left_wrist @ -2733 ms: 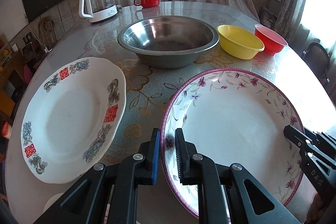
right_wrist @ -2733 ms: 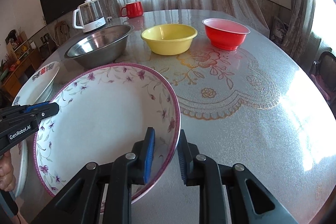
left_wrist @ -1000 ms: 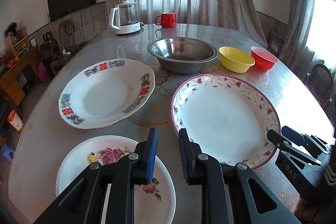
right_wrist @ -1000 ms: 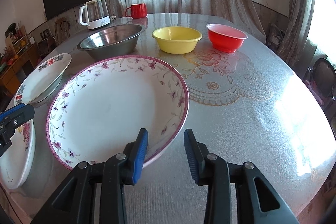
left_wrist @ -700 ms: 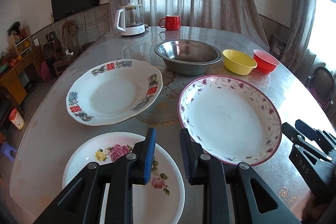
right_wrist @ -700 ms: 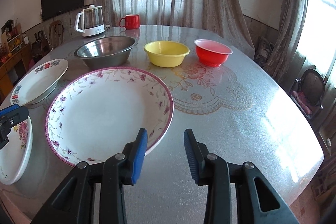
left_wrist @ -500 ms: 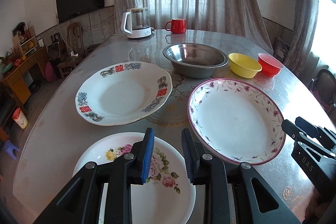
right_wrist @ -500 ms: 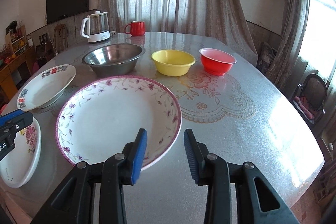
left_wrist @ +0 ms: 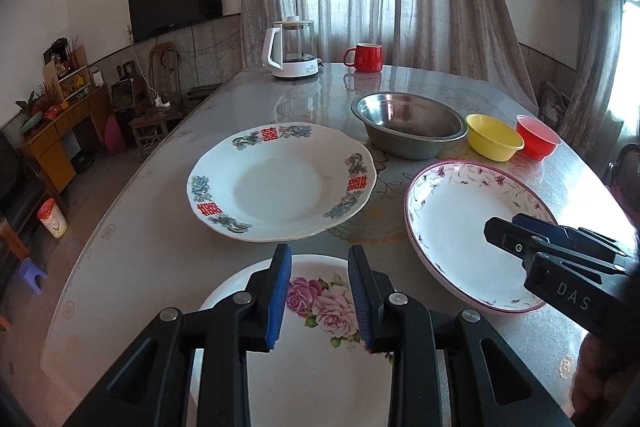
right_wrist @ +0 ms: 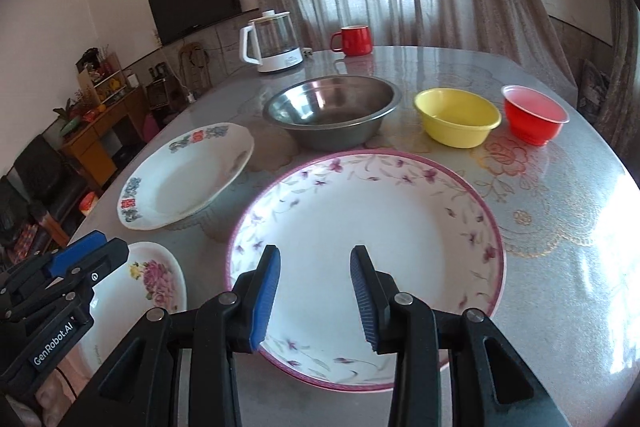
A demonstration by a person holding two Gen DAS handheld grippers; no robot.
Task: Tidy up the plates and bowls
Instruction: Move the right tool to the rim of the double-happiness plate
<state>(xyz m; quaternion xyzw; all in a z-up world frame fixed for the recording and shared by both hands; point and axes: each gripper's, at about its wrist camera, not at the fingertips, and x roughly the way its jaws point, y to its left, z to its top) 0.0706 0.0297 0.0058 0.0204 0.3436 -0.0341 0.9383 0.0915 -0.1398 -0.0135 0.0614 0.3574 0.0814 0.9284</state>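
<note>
Three plates lie on the table: a rose-patterned plate (left_wrist: 328, 307) nearest, a white plate with red characters (left_wrist: 276, 183) behind it, and a purple-rimmed floral plate (left_wrist: 460, 227) to the right. Beyond them stand a steel bowl (left_wrist: 408, 127), a yellow bowl (left_wrist: 494, 137) and a red bowl (left_wrist: 536, 139). My left gripper (left_wrist: 318, 255) hovers open over the rose plate, nothing between its pads. My right gripper (right_wrist: 316, 255) hangs open above the near part of the floral plate (right_wrist: 360, 211), clear of it.
A glass kettle (left_wrist: 292, 47) and a red mug (left_wrist: 366, 57) stand at the far end of the round table (left_wrist: 140, 227). The table edge curves close on the left and front. Furniture lines the left wall.
Both grippers have let go of the floral plate's rim and pulled back and up. The left jaws have widened and now sit over the rose plate. The right gripper has swung left over the floral plate.
</note>
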